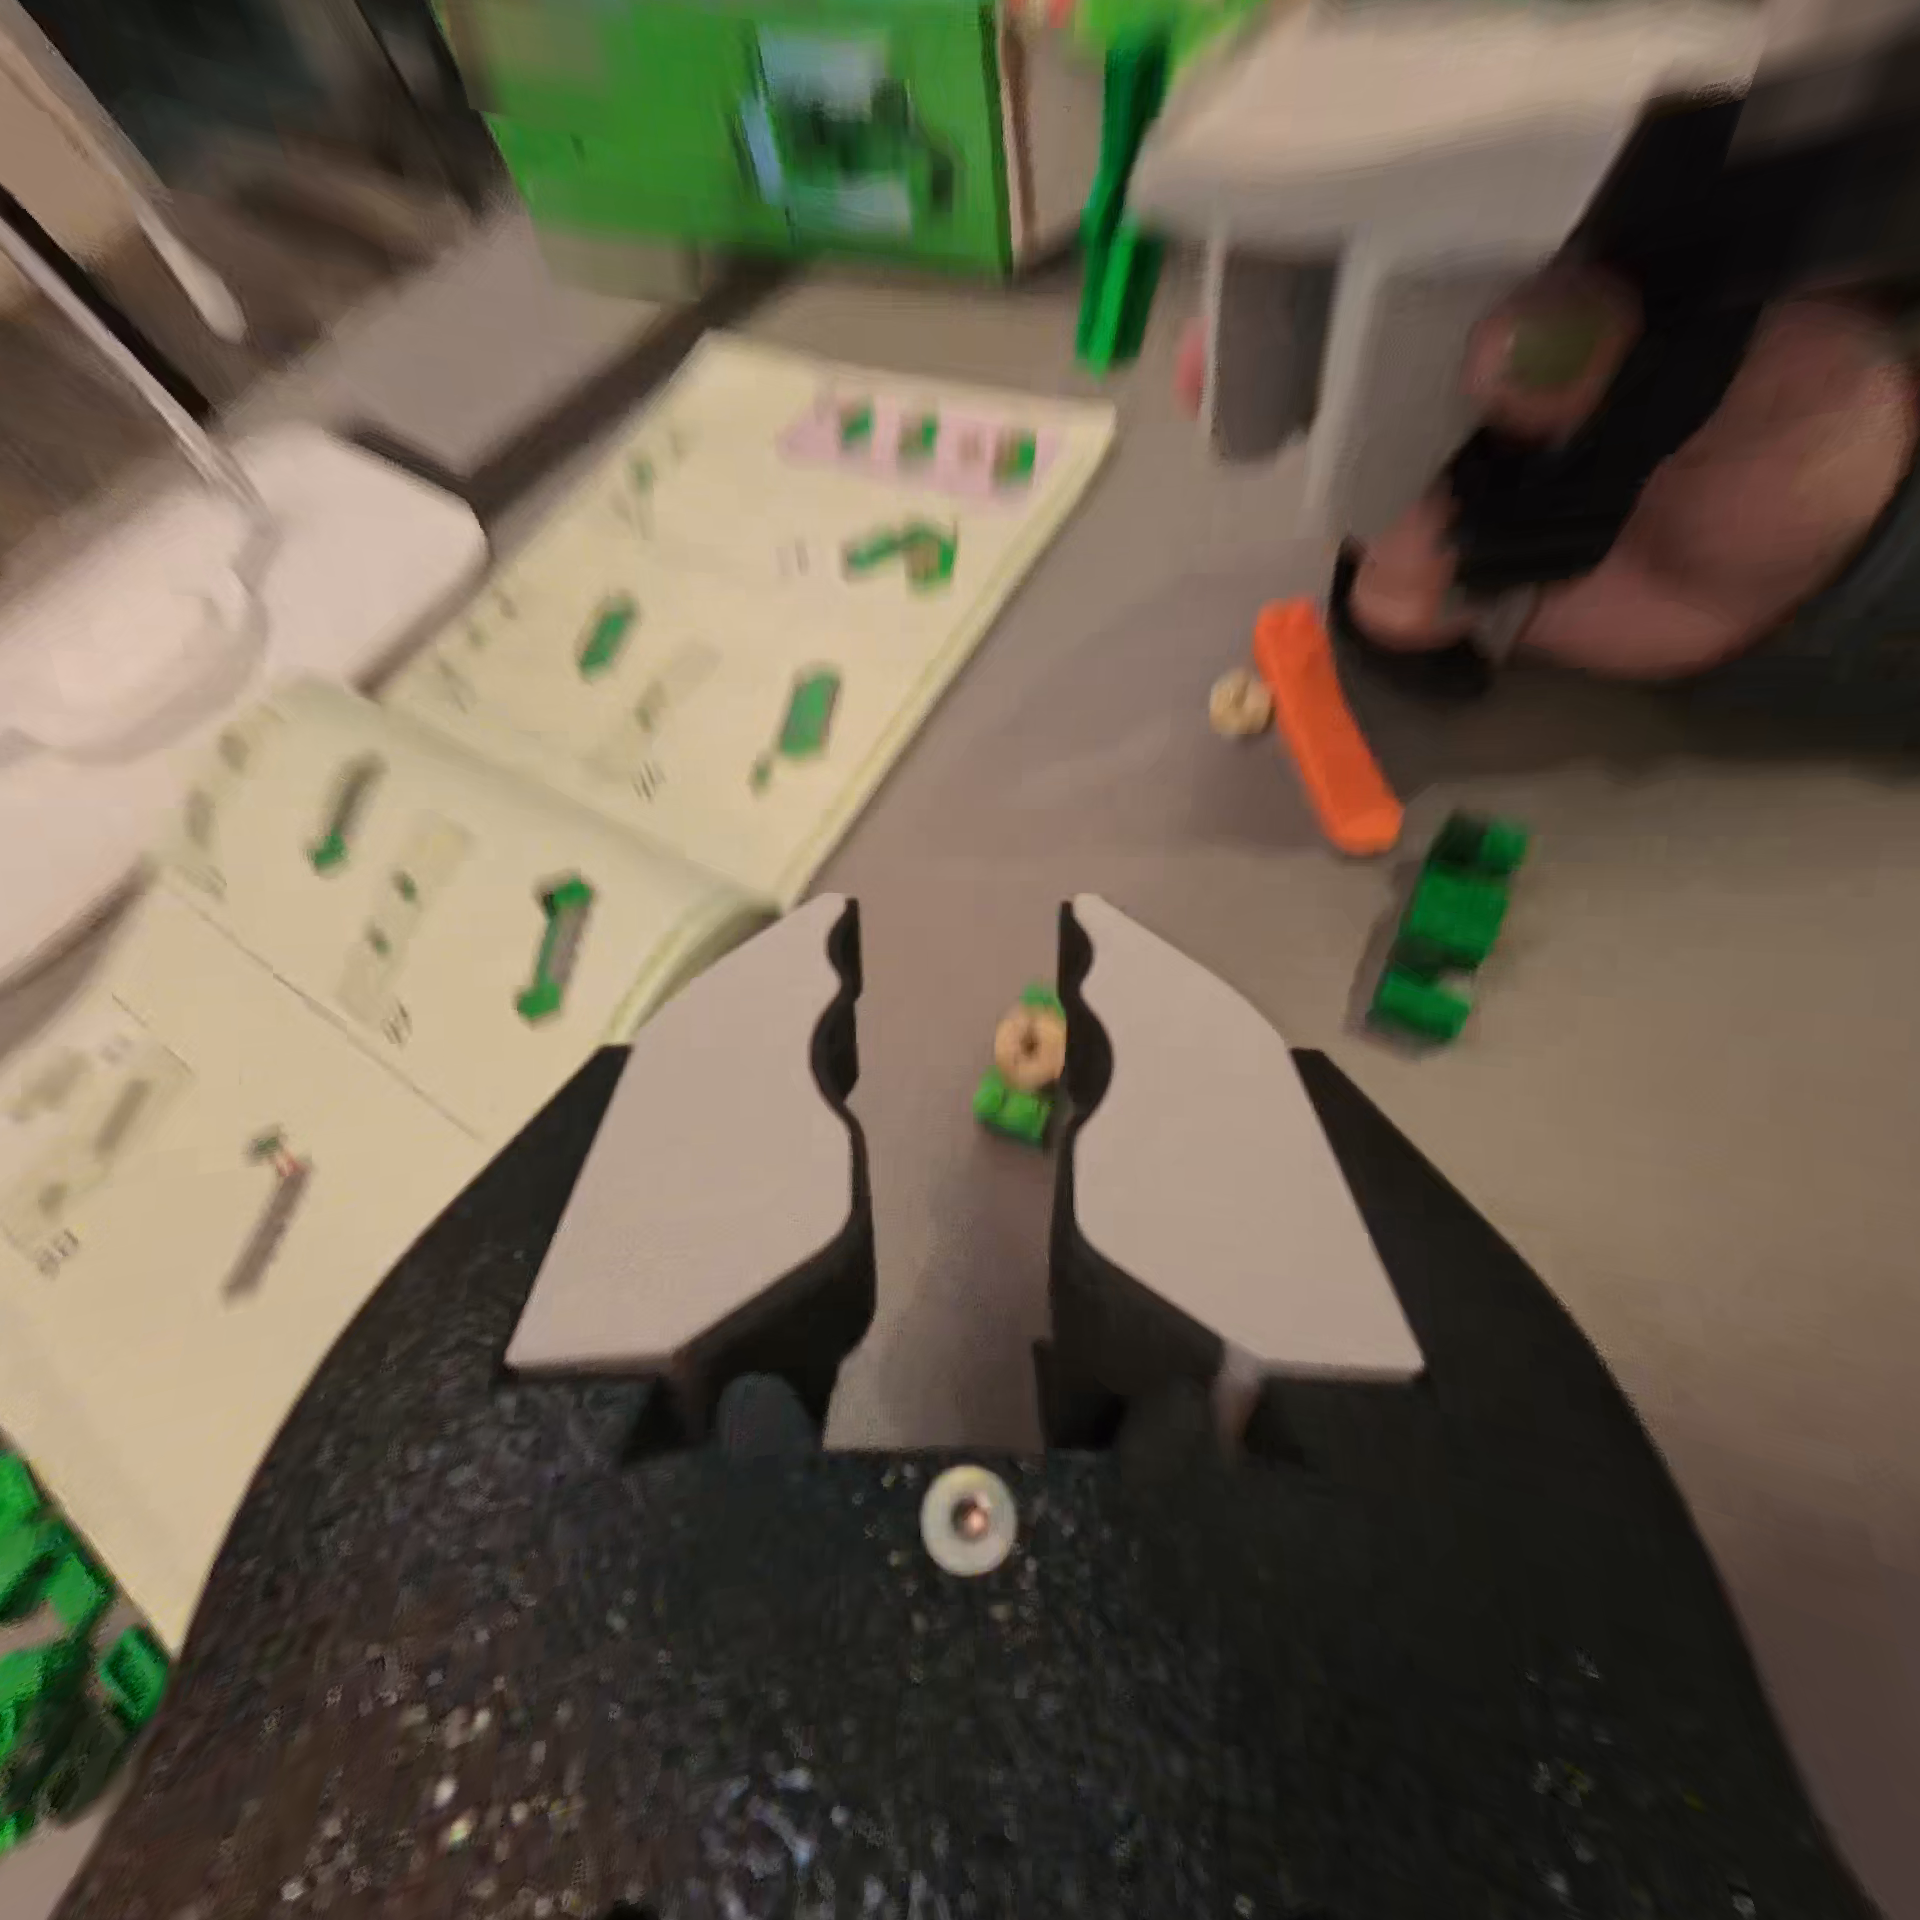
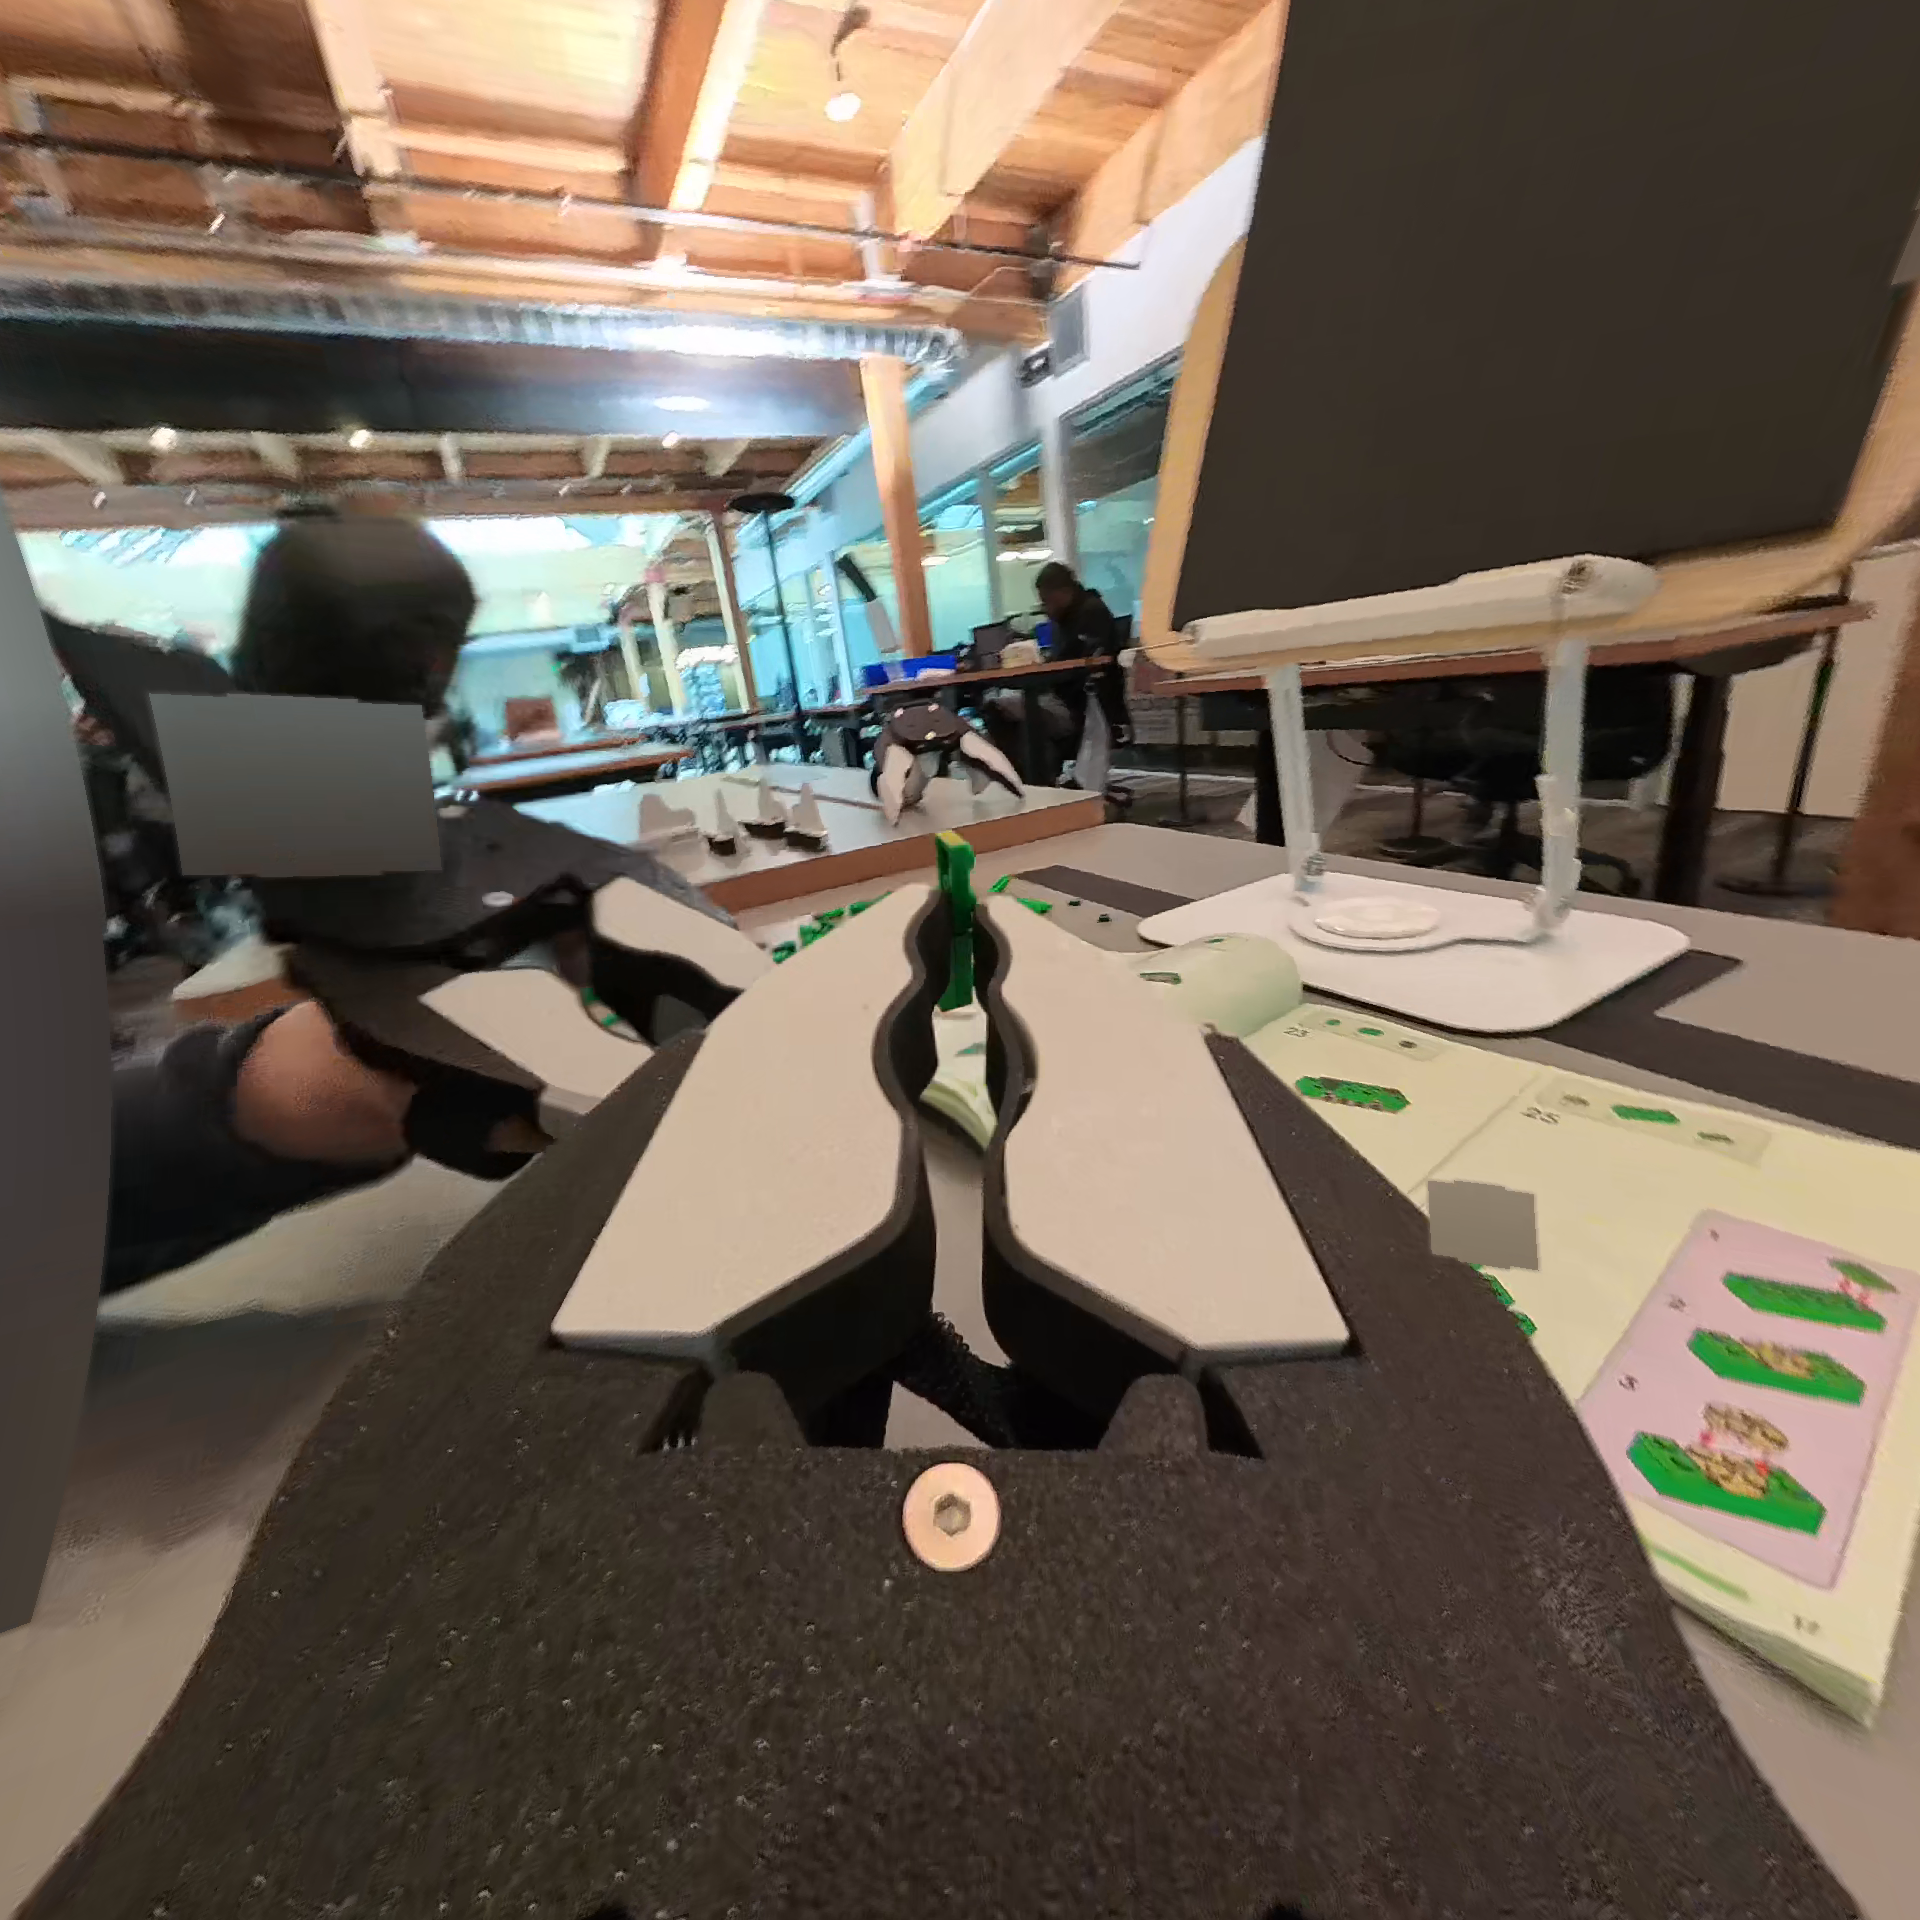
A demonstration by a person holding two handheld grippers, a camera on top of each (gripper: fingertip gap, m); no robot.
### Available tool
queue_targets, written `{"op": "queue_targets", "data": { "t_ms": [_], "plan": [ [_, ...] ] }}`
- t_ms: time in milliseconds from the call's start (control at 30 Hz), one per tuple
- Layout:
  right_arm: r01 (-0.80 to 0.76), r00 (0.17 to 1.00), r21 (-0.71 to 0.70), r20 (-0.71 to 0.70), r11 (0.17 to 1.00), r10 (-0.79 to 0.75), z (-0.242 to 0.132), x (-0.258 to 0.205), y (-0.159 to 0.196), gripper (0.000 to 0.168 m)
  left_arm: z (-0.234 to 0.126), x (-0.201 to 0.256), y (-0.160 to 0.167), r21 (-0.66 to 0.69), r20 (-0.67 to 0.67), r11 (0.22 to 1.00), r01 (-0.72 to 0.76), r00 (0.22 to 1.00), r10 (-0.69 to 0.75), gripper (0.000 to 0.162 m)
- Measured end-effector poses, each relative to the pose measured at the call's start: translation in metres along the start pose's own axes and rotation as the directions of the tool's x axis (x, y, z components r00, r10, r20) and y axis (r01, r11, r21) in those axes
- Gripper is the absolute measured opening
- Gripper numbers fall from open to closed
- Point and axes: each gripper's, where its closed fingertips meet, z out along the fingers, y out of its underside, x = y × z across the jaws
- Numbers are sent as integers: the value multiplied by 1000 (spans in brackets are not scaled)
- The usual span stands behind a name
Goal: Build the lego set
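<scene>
left wrist view, blurred. left gripper (image 1: 958, 914) jaws parted by a clear gap, nothing between the fingers; grey table (image 1: 1662, 1195) shows through. low in that gap, near the right finger, lies a small green brick with a tan ring piece (image 1: 1023, 1070) on it, loose on the table. right of centre, a green brick assembly (image 1: 1439, 930) sits on the table, and just above it an orange brick separator (image 1: 1320, 727) with a second tan ring (image 1: 1240, 703) beside its upper end. open instruction booklet (image 1: 623, 727) fills centre left. loose green bricks (image 1: 52, 1621) at lower left edge. green box (image 1: 748, 135) at top.

right wrist view. right gripper (image 2: 956, 914) jaws nearly together, pinching a narrow green lego piece (image 2: 954, 914) upright at the fingertips, its top poking above them, centre frame. white stand (image 2: 1413, 935) holding a dark board at upper right.
</scene>
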Motion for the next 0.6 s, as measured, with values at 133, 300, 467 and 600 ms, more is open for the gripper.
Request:
{"op": "queue_targets", "data": {
  "t_ms": [133, 300, 467, 600],
  "plan": [
    [-74, 995, 76, -59, 994, 79, -1, 3, -7, 3, 2, 5, -54, 180, 189, 969, -169, 973, 135, 26],
    [-120, 991, 121, -48, 985, 127, -1, -2, -11, 3, 14, 19, -80, 200, 333, 901, -386, 891, 308, 18],
    [-122, 990, 135, -50, 983, 130, 0, -5, -12, 3, 11, 17, -89, 211, 396, 875, -436, 856, 331, 13],
    [-111, 990, 140, -68, 984, 121, 0, -4, -12, 3, 12, 17, -89, 212, 406, 872, -442, 851, 332, 12]
  ]
}}
